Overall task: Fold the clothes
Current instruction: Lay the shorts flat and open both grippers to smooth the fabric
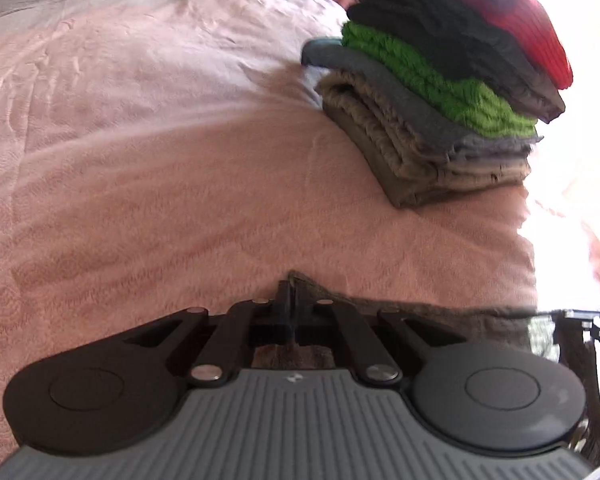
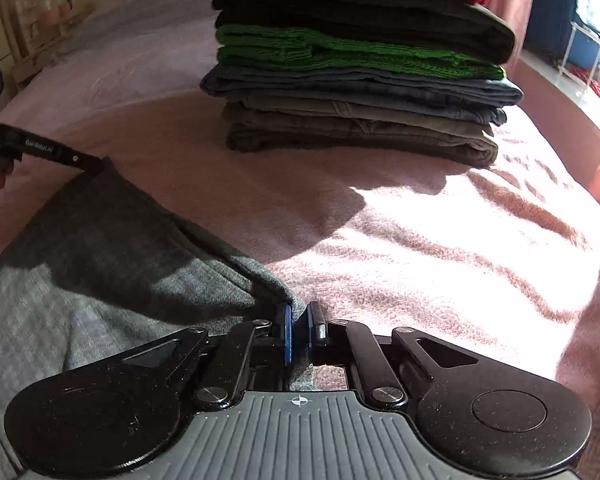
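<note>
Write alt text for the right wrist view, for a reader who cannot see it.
The right gripper is shut on a corner of a grey garment spread over a pink bedspread, while the left gripper pinches another corner. Behind stands a stack of folded clothes, red on top.

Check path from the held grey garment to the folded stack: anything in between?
Nothing visible. Both tools grip the grey garment: right tool, left tool. Only bare pink bedspread lies between it and the folded stack.
</note>
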{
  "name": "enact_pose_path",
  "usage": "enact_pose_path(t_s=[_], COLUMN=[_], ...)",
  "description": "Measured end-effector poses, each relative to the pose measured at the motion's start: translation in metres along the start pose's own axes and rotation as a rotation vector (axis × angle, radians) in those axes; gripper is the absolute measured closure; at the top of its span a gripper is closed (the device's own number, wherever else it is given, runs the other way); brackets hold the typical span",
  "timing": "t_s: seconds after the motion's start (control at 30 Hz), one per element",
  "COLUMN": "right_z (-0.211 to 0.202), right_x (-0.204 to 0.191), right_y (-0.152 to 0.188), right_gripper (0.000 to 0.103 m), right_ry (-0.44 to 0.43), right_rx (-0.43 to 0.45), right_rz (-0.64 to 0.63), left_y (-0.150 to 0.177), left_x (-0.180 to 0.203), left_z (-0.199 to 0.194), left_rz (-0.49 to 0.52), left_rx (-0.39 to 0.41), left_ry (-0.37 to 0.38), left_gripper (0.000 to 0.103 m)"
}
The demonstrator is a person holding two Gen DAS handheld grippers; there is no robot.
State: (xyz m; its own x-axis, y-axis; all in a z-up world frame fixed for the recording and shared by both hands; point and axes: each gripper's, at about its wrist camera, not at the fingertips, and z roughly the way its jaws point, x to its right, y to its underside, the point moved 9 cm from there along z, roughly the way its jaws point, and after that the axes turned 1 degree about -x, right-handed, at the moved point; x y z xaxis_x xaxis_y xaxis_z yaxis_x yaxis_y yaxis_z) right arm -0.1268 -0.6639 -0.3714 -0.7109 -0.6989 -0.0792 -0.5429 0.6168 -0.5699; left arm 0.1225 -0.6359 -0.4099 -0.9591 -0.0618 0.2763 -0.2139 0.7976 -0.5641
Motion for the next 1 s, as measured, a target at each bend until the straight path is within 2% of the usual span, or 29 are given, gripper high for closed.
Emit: enact_pose_path(t_s=[0.07, 0.1, 0.13, 0.17, 0.2, 0.23, 0.33, 0.4, 0.47, 0.5, 0.57, 0.63, 0.77, 0.9, 1.0], right_z=[0.000, 0.000, -0.003, -0.011, -0.022, -0.032, -0.062, -0.084, -0.107, -0.118, -0.131, -0.140, -0.133, -0.109, -0.093], right_x=[0.005, 0.007, 0.009, 0.012, 0.018, 0.024, 0.039, 0.046, 0.040, 0.035, 0.016, -0.002, -0.016, -0.014, -0.010], right_y=[0.001, 0.002, 0.002, -0.001, -0.003, -0.003, 0.010, 0.028, 0.053, 0.066, 0.092, 0.113, 0.128, 0.128, 0.131], right_gripper=[0.094, 0.089, 0.082, 0.057, 0.045, 0.036, 0.037, 0.037, 0.039, 0.052, 0.070, 0.070, 0.070, 0.070, 0.070], right_ry=[-0.012, -0.018, -0.023, -0.020, -0.007, -0.004, -0.067, -0.141, -0.198, -0.223, -0.285, -0.337, -0.389, -0.402, -0.432], right_rx=[-0.006, -0.010, -0.006, 0.010, 0.037, 0.058, 0.049, 0.013, -0.033, -0.056, -0.108, -0.149, -0.158, -0.172, -0.186], right_rz=[0.058, 0.086, 0.113, 0.144, 0.178, 0.207, 0.292, 0.342, 0.331, 0.318, 0.292, 0.272, 0.288, 0.287, 0.339], left_y=[-0.001, 0.000, 0.001, 0.003, 0.005, 0.007, 0.028, 0.059, 0.090, 0.106, 0.146, 0.182, 0.233, 0.252, 0.260], left_x=[-0.003, -0.006, -0.012, -0.018, -0.023, -0.029, -0.047, -0.048, -0.048, -0.049, -0.040, -0.029, -0.003, 0.014, 0.022], left_z=[0.002, 0.002, -0.005, -0.012, -0.018, -0.025, -0.068, -0.101, -0.134, -0.151, -0.180, -0.204, -0.231, -0.239, -0.242], left_rz=[0.002, 0.004, -0.037, -0.079, -0.121, -0.163, -0.267, -0.323, -0.379, -0.407, -0.486, -0.565, -0.695, -0.740, -0.761], left_rx=[0.012, 0.020, 0.030, 0.040, 0.051, 0.061, 0.072, 0.054, 0.034, 0.025, -0.002, -0.023, -0.023, -0.002, 0.015], left_ry=[-0.050, -0.082, -0.090, -0.098, -0.106, -0.113, -0.129, -0.135, -0.142, -0.146, -0.149, -0.154, -0.136, -0.125, -0.121], left_gripper=[0.103, 0.103, 0.100, 0.096, 0.087, 0.085, 0.085, 0.085, 0.085, 0.085, 0.085, 0.085, 0.084, 0.082, 0.082])
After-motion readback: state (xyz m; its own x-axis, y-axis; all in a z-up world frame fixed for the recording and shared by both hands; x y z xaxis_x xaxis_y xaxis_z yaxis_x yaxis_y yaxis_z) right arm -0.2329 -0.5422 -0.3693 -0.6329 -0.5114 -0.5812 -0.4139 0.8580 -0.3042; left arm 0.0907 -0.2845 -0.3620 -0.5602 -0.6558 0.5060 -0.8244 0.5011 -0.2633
